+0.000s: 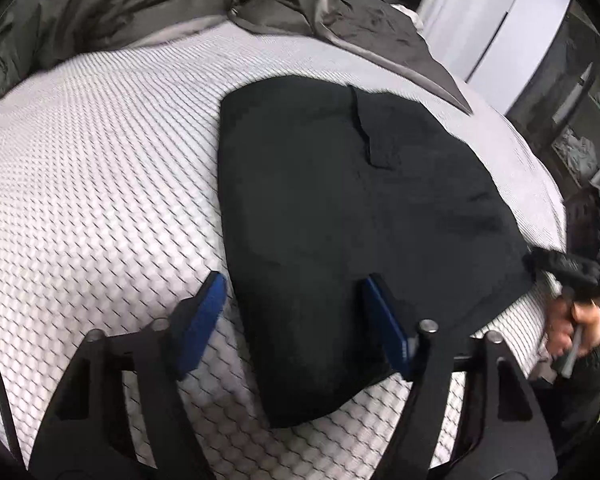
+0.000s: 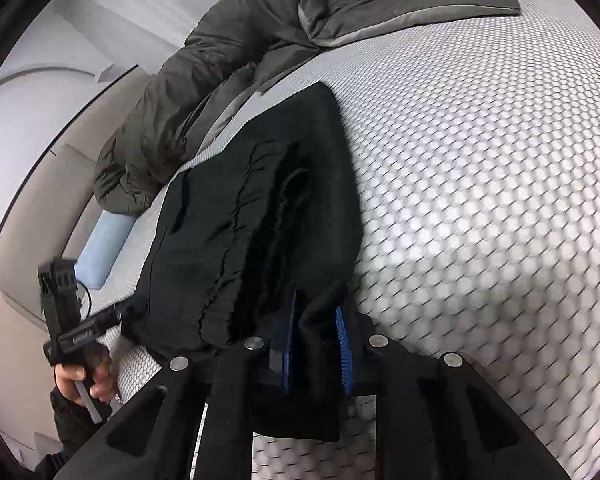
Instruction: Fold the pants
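Black pants point(image 1: 340, 208) lie folded on a white honeycomb-patterned mattress point(image 1: 100, 168). In the left wrist view my left gripper point(image 1: 294, 278) stands open over their near end. One blue pad point(image 1: 204, 308) is over bare mattress beside the cloth's edge, and the other sits above the cloth. The right gripper point(image 1: 540, 262) is at the pants' right corner, held by a hand point(image 1: 572, 320). In the right wrist view my right gripper point(image 2: 316, 302) is shut on a fold of the pants point(image 2: 260, 200). The left gripper point(image 2: 114, 315) shows at the pants' left edge.
A crumpled dark grey duvet point(image 1: 140, 4) lies across the far end of the bed and down one side point(image 2: 172, 120). A light blue block point(image 2: 100, 240) sits beside the mattress. White wardrobe doors point(image 1: 500, 20) and dark shelves point(image 1: 580, 128) stand beyond the right edge.
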`<control>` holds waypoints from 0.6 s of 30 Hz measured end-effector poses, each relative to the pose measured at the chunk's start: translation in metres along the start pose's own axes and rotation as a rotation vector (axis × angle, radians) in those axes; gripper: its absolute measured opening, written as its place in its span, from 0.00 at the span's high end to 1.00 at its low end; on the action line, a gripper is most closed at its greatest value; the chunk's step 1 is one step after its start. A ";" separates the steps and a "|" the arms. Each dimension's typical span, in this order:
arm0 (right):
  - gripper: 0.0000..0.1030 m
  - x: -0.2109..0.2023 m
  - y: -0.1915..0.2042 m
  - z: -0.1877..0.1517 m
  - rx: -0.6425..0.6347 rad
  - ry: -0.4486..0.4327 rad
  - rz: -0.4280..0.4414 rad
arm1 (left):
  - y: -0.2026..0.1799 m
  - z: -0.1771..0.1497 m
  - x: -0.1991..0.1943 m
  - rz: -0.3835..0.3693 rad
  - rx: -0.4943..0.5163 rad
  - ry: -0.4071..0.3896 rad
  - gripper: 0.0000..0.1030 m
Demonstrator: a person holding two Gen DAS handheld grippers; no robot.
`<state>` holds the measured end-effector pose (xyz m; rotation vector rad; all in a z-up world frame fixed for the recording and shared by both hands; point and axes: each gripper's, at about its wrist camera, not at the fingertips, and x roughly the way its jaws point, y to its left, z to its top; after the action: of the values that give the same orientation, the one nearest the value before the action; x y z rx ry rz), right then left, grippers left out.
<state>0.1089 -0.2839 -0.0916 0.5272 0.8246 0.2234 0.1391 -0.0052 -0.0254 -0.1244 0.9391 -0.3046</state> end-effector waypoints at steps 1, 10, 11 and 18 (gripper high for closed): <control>0.82 -0.001 0.006 -0.003 -0.021 0.005 0.005 | 0.002 0.002 -0.001 0.021 -0.006 -0.004 0.35; 0.81 -0.025 0.009 -0.028 -0.043 0.001 -0.020 | -0.007 0.004 -0.001 0.085 0.037 -0.017 0.33; 0.81 -0.028 0.009 -0.034 -0.040 0.002 -0.003 | -0.007 0.002 -0.001 0.083 0.033 -0.017 0.33; 0.88 -0.028 0.009 -0.046 -0.025 -0.004 0.062 | -0.014 0.000 -0.001 0.104 0.057 -0.022 0.32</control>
<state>0.0563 -0.2706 -0.0946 0.5303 0.8017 0.2895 0.1357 -0.0185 -0.0212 -0.0264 0.9112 -0.2328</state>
